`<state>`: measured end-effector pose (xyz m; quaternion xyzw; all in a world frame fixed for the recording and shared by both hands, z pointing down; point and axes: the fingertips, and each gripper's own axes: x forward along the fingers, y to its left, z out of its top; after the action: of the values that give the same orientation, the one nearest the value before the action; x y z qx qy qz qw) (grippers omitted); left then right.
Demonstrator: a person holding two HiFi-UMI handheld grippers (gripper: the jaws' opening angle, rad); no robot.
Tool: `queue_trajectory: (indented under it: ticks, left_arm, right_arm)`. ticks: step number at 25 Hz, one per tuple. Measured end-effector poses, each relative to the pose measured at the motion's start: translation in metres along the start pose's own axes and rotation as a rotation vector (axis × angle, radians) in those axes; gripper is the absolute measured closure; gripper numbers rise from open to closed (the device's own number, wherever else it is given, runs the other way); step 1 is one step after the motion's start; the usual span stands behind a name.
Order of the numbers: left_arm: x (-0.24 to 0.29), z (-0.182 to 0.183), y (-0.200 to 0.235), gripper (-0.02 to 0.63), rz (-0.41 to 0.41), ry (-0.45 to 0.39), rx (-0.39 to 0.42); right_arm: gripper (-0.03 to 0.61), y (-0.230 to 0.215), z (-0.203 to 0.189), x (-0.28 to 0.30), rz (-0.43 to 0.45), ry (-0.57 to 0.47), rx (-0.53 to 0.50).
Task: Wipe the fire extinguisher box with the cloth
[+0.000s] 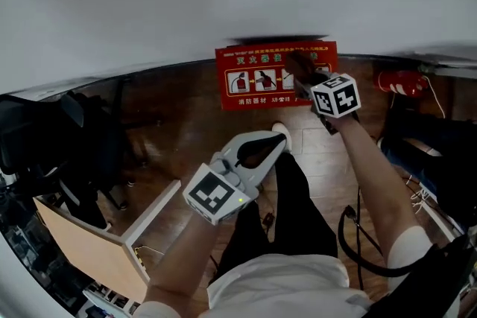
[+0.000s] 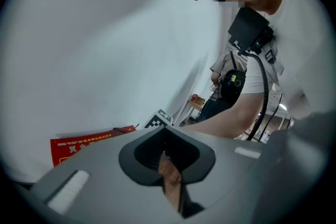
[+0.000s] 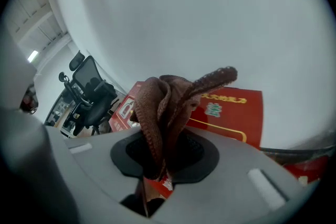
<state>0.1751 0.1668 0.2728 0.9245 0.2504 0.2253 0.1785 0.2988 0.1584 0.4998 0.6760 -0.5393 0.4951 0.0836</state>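
The red fire extinguisher box (image 1: 272,74) stands on the floor against the white wall, with pictograms on its front; it also shows as the box (image 3: 231,110) and a strip of the box (image 2: 84,144). A brown cloth (image 3: 168,107) is bunched between the jaws of my right gripper (image 3: 160,165), which is shut on it. In the head view the cloth (image 1: 300,68) is held close before the box's right part, under the right gripper (image 1: 307,80). My left gripper (image 1: 270,145) hangs lower, away from the box, shut with nothing in it (image 2: 167,165).
A black office chair (image 1: 89,138) stands at the left on the wooden floor. A wooden board (image 1: 89,249) leans at lower left. A red extinguisher (image 1: 402,82) lies at the right near cables and dark bags. The person's legs (image 1: 291,205) are below the box.
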Motion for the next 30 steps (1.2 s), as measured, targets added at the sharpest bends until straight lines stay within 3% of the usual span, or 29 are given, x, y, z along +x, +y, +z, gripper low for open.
queue_trajectory:
  ticks: [9,15,24,30]
  left_arm:
    - [0.041,-0.002,-0.005,0.614,-0.085,0.069,0.031]
    - [0.069,-0.003,-0.009,0.614,-0.147,0.116,0.036]
    - [0.117,-0.018,-0.003,0.614,-0.239,0.196,0.032]
    - [0.149,-0.029,0.009,0.614,-0.300,0.208,0.056]
  right_arm:
    - [0.497,-0.077,-0.030,-0.067,-0.048,-0.052,0.124]
    - [0.497,-0.098,-0.052,-0.071,0.053,-0.092,0.223]
    - [0.497,-0.132,-0.092,0.001,0.212,-0.040,0.272]
    - [0.497,-0.154,-0.122,0.071,0.217,-0.023,0.309]
